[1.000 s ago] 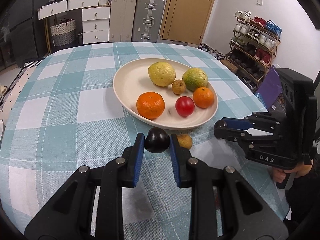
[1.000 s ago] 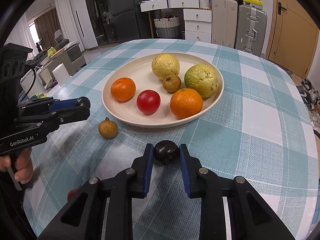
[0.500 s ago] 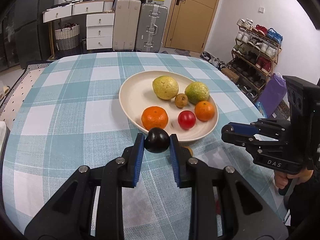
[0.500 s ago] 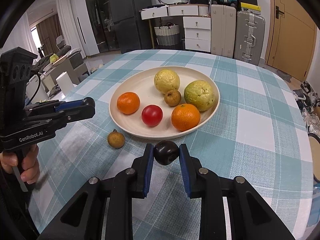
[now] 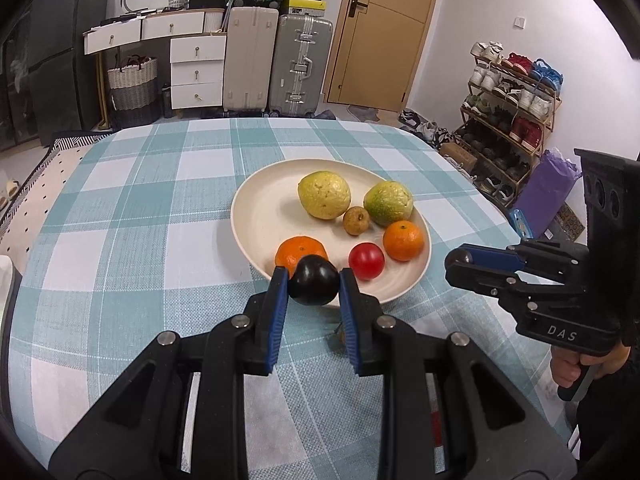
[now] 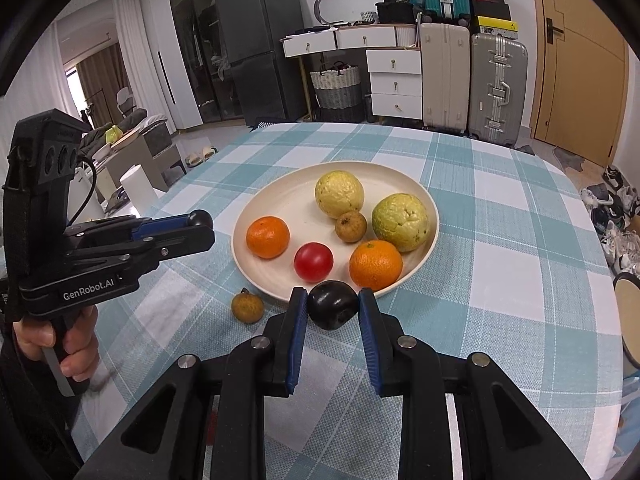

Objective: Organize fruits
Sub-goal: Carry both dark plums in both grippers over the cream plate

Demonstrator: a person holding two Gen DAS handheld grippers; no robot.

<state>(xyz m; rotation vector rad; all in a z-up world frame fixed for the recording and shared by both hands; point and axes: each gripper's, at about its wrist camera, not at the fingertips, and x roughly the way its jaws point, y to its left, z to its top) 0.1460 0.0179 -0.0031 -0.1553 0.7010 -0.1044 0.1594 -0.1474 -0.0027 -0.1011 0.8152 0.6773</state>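
Now, by label:
Change: both views take in more of the room than a second ago, and the cream round plate [image 5: 256, 216] sits farther up each view.
Left gripper [image 5: 313, 280]: blue pads pinching a dark purple round fruit [image 5: 313, 285], raised at the plate's near rim.
Right gripper [image 6: 333, 305]: pinching a second dark round plum-like fruit [image 6: 333, 305] before the near rim.
Plate: two yellow-green guavas, two oranges, a red tomato, a brown longan.
Hidden: a small brown fruit on the cloth [image 6: 247, 307] is mostly behind the left finger in the left view.
Surface: teal-and-white checked tablecloth [image 6: 500, 240].
Room: suitcases, white drawers, wooden door, shoe rack.
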